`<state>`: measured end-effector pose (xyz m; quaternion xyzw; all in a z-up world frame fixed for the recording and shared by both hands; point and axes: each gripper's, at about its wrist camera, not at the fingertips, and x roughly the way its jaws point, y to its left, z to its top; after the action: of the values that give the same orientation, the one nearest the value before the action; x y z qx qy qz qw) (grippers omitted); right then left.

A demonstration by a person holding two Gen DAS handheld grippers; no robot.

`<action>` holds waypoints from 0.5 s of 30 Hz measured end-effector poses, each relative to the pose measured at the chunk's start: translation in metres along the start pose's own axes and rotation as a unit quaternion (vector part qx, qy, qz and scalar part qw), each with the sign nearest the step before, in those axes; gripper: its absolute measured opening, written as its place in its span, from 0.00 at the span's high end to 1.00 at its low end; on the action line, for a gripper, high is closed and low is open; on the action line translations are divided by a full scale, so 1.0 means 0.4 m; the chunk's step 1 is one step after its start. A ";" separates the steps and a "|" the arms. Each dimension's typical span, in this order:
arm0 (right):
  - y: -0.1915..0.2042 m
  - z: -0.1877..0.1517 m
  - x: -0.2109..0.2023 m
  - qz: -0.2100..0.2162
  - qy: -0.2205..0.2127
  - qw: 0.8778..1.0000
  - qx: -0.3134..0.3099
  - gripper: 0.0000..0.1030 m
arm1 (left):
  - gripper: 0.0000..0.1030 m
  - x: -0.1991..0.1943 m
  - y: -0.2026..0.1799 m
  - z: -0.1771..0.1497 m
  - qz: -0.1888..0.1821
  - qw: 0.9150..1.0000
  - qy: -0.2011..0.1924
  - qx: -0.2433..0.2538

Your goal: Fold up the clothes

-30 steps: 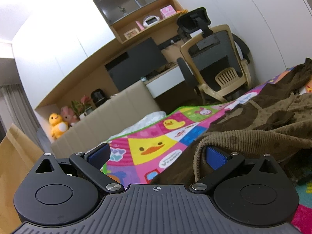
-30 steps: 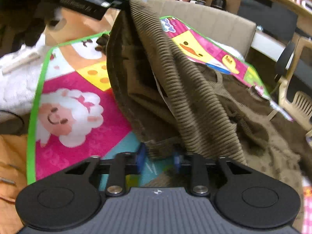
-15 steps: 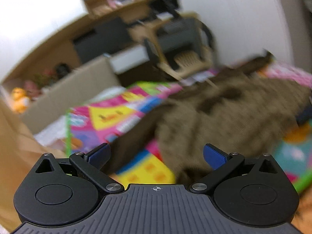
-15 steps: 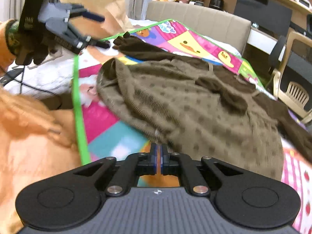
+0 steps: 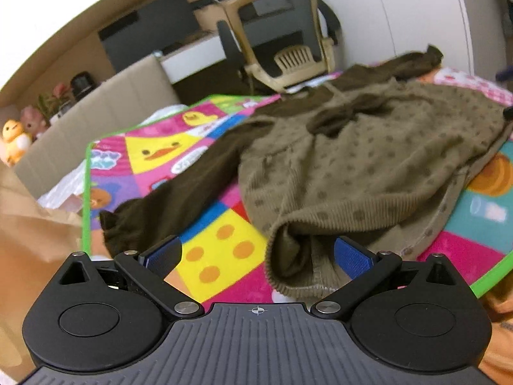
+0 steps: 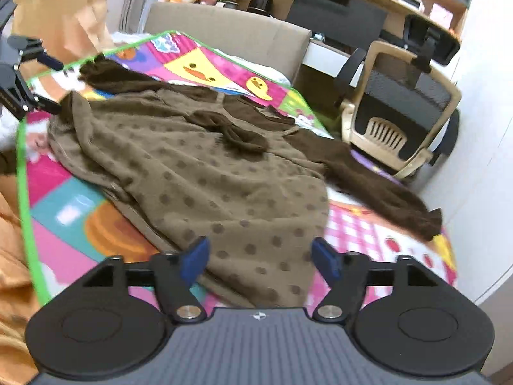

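An olive dotted dress (image 6: pixel 224 173) with dark brown sleeves and a brown bow lies spread on a colourful play mat (image 6: pixel 105 224). My right gripper (image 6: pixel 259 256) is open just over the dress's near hem, with the fabric lying loose between its blue pads. My left gripper (image 5: pixel 256 256) is open too, and a rolled hem corner (image 5: pixel 295 256) sits between its fingers, nearer the right one. One brown sleeve (image 5: pixel 179 199) stretches toward the mat's left edge. In the right wrist view the left gripper (image 6: pixel 53 83) shows at the dress's far left corner.
A brown paper bag (image 6: pixel 64 9) and a beige padded panel (image 6: pixel 231 32) stand behind the mat. An office chair (image 6: pixel 400 106) is at the right by a white wall. Orange cloth (image 6: pixel 12 256) lies off the mat's near edge.
The dress hung raised a second ago and now lies flat on the mat. My right gripper, shut on the hem half a second ago, has opened. Both grippers pulled back.
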<state>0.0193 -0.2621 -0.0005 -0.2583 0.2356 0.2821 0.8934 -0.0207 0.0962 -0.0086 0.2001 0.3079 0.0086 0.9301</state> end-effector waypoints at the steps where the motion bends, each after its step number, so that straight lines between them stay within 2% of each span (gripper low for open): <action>1: 0.001 -0.004 0.004 -0.006 0.003 1.000 -0.007 0.25 | 0.00 0.014 -0.005 -0.003 -0.009 1.000 0.005 0.005; 4: -0.003 -0.013 0.005 -0.013 0.005 1.000 -0.002 0.24 | 0.02 0.042 -0.009 -0.003 -0.059 0.998 0.000 -0.005; 6: -0.008 -0.018 0.005 -0.016 0.006 1.000 0.005 0.23 | 0.23 0.036 -0.013 0.002 -0.079 0.997 -0.006 -0.012; 7: -0.011 -0.018 0.003 -0.017 0.004 1.000 0.008 0.23 | 0.48 0.033 -0.015 0.004 -0.089 0.996 -0.009 -0.016; 9: -0.018 -0.014 -0.002 -0.021 -0.003 1.000 0.014 0.22 | 0.58 0.027 -0.018 0.008 -0.110 0.994 -0.014 -0.022; 10: -0.022 -0.013 -0.005 -0.023 -0.007 1.000 0.017 0.22 | 0.74 0.020 -0.022 0.008 -0.116 0.993 -0.016 -0.022; 11: -0.026 -0.011 -0.008 -0.025 -0.010 0.999 0.020 0.22 | 0.85 0.004 -0.027 0.000 -0.117 0.993 -0.012 -0.016; 15: -0.017 -0.007 -0.016 -0.020 -0.018 0.999 0.018 0.22 | 0.90 -0.082 -0.052 -0.042 -0.144 0.989 0.007 0.008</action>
<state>0.0181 -0.2708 0.0033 -0.2416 0.2193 0.2648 0.9074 -0.0590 0.0787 -0.0100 0.1609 0.3405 -0.1266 0.9177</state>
